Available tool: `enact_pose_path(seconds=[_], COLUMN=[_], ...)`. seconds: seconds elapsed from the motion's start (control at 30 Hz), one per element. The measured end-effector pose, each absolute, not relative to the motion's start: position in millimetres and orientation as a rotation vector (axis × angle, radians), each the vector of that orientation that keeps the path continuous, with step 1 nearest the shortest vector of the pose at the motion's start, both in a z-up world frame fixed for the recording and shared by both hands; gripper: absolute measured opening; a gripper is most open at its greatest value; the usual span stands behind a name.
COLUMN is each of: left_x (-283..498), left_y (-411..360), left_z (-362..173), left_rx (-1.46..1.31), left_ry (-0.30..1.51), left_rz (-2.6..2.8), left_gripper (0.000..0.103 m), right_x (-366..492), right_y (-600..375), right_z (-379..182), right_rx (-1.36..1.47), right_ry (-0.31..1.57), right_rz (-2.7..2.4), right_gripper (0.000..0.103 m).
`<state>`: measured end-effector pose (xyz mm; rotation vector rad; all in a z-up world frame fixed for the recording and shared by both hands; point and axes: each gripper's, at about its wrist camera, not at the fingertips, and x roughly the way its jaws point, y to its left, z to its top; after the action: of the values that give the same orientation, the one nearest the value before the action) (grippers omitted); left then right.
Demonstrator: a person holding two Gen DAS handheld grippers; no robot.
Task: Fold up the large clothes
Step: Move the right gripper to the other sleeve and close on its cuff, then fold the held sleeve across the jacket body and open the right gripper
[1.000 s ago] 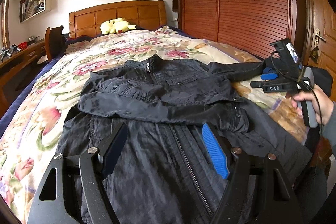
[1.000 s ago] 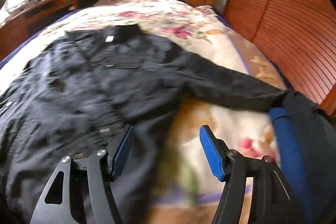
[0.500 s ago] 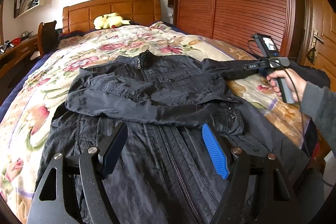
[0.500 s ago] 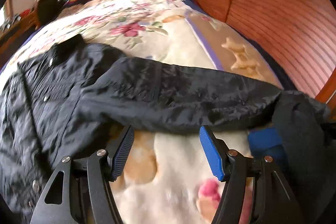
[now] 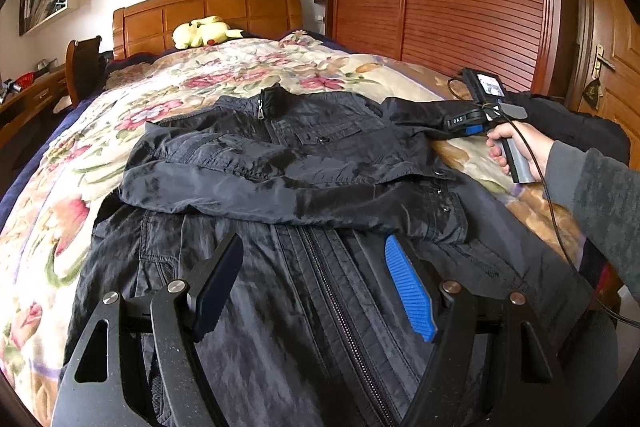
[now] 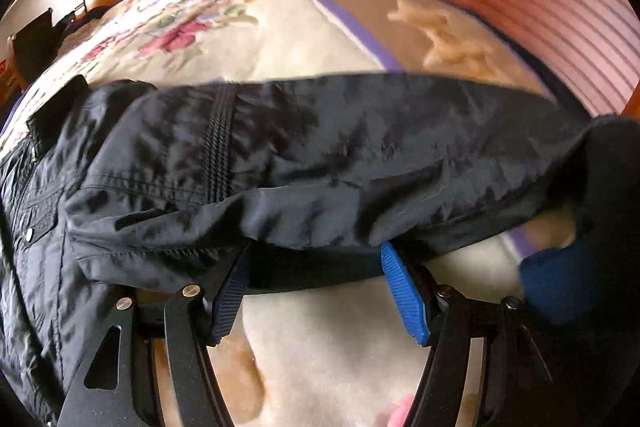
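Both grippers are spread: left gripper (image 5: 312, 287) hovers over the jacket (image 5: 288, 163), right gripper (image 6: 316, 287) brackets its outstretched sleeve (image 6: 360, 163), unclenched. Slick fabric might slip out.

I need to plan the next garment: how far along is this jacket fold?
Done: one sleeve already lies folded across the jacket chest. In hand: the right gripper, open, has reached the outstretched sleeve; its tips sit under the sleeve's edge. Left: fold that sleeve in, then the body. The left gripper hovers open.
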<state>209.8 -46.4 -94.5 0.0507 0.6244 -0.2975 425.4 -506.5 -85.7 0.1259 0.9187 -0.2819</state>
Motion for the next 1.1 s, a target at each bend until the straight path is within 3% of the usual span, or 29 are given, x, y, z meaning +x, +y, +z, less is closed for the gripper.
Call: enact_pose_path(seconds=[0.1,0.17,0.2,0.23,0.33,0.6,0.7,0.77,0.8,0.87,1.0,1.1], left_x=[211.0,210.3,210.0,209.5,207.9,202.5,201.8,200.9,200.1,199.8,199.7,200.4], left_y=[-44.0,-43.0,-42.6,-42.0,-40.1,-34.4,-32.2,-31.1,-30.6,-30.3,-30.4,-30.5], left_z=[-94.4,-93.6,-93.0,-92.5,-91.9,-90.6,-89.9,-88.7,-88.0,-87.2,-87.4,-87.0], left_rx=[0.04,0.038,0.038,0.037,0.033,0.041,0.036,0.032,0.029,0.029,0.027,0.029], left_ry=[0.631,0.627,0.626,0.624,0.622,0.615,0.612,0.608,0.605,0.603,0.604,0.604], left_rz=[-0.299,-0.3,-0.298,-0.296,-0.296,-0.277,-0.277,-0.28,-0.283,-0.285,-0.29,-0.293], left_gripper=[0.075,0.075,0.075,0.075,0.075,0.075,0.075,0.075,0.075,0.075,0.075,0.075], right_x=[429.5,432.7,432.4,433.1,431.7,420.8,418.2,417.5,419.2,423.1,418.7,422.7], right_y=[-505.8,-504.8,-503.7,-502.7,-499.0,-445.3,-447.2,-454.2,-456.7,-461.2,-484.7,-503.9], right_z=[-88.4,-88.8,-86.0,-84.7,-86.1,-49.1,-36.2,-39.2,-42.2,-48.8,-62.9,-85.4], right_rx=[0.127,0.107,0.1,0.099,0.079,-0.077,-0.018,0.039,0.046,0.041,0.111,0.195], right_ry=[0.919,0.915,0.911,0.903,0.879,0.744,0.738,0.767,0.782,0.803,0.815,0.898], right_rz=[-0.287,-0.262,-0.238,-0.204,-0.173,-0.078,-0.106,-0.118,-0.137,-0.196,-0.287,-0.288], right_gripper=[0.068,0.062,0.048,0.026,0.002,0.0,0.0,0.004,0.015,0.051,0.069,0.072])
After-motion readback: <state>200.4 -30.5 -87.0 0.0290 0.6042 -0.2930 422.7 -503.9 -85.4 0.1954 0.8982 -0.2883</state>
